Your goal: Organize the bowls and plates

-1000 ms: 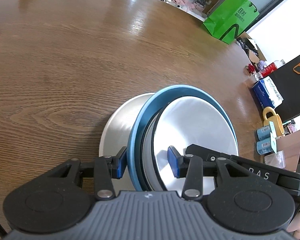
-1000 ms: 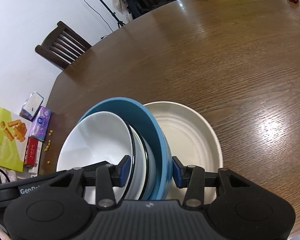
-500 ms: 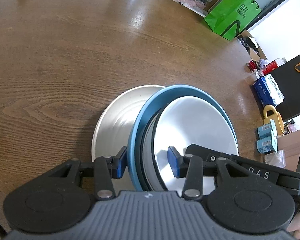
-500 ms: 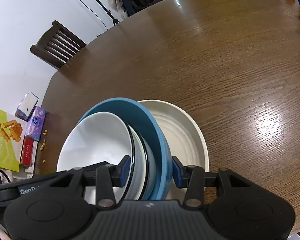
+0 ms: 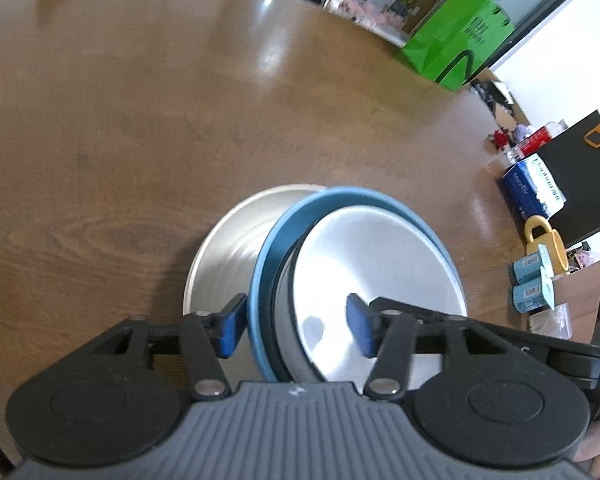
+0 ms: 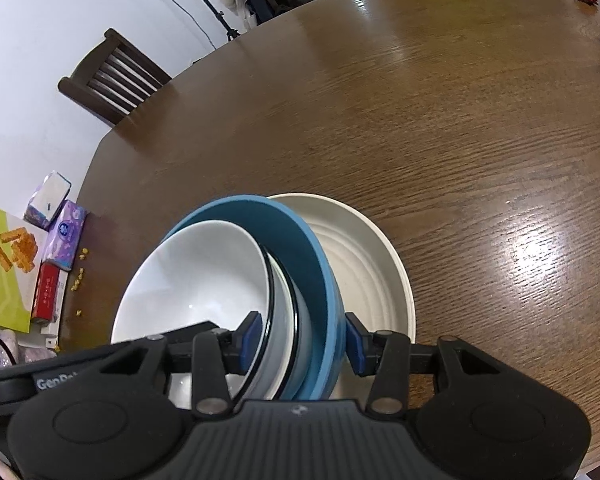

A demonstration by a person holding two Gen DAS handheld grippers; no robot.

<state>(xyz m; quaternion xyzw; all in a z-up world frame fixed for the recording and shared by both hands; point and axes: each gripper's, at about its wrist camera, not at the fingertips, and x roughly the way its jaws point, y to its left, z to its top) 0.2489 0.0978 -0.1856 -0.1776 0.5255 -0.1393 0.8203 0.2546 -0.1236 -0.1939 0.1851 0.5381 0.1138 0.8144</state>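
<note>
Where the nested bowls dip behind both gripper bodies, their near rims are cut off, and the left view is blurred. The left gripper (image 5: 296, 330), angled steeply down, has just been opening; its blue pads stand clear of the blue bowl (image 5: 266, 280) and the glossy white bowl (image 5: 372, 264) between them. The right gripper (image 6: 300, 338), equally steep, is clamped across the tilted stack's rim. That stack leans on a cream ridged plate (image 6: 364, 264) lying flat on the round wooden table (image 6: 440, 120), whose far surface lies bare.

Home dining room: wooden table (image 6: 440, 120), slatted chair (image 6: 112, 76), clutter
</note>
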